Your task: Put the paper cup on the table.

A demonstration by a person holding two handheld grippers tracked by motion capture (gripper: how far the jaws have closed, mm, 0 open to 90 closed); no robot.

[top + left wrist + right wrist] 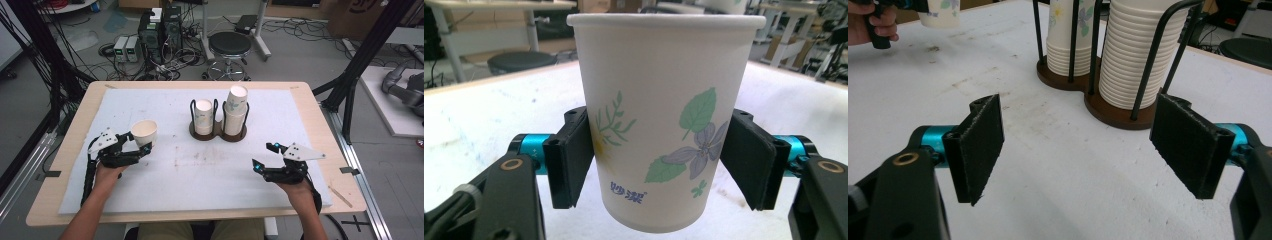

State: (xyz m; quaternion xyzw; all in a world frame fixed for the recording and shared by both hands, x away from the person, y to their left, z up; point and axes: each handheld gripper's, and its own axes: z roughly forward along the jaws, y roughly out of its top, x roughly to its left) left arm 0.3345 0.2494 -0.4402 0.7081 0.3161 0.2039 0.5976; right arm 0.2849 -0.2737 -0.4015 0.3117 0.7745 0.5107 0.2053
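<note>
left gripper [141, 145] clamped on paper cup [659, 125], left side of tabletop | light, thin-walled, crushable: hold mid-wall gently | right gripper [1083, 145] jaws apart, empty

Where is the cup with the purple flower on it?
The flowered paper cup is on the table's left side in the high view, pinched upright in the left claw, well left of the cup holder.

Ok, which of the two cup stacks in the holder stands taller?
The right-hand stack, nearer the right gripper: its top cup rises above the wire holder, while the left stack ends near the wire tops.
</note>
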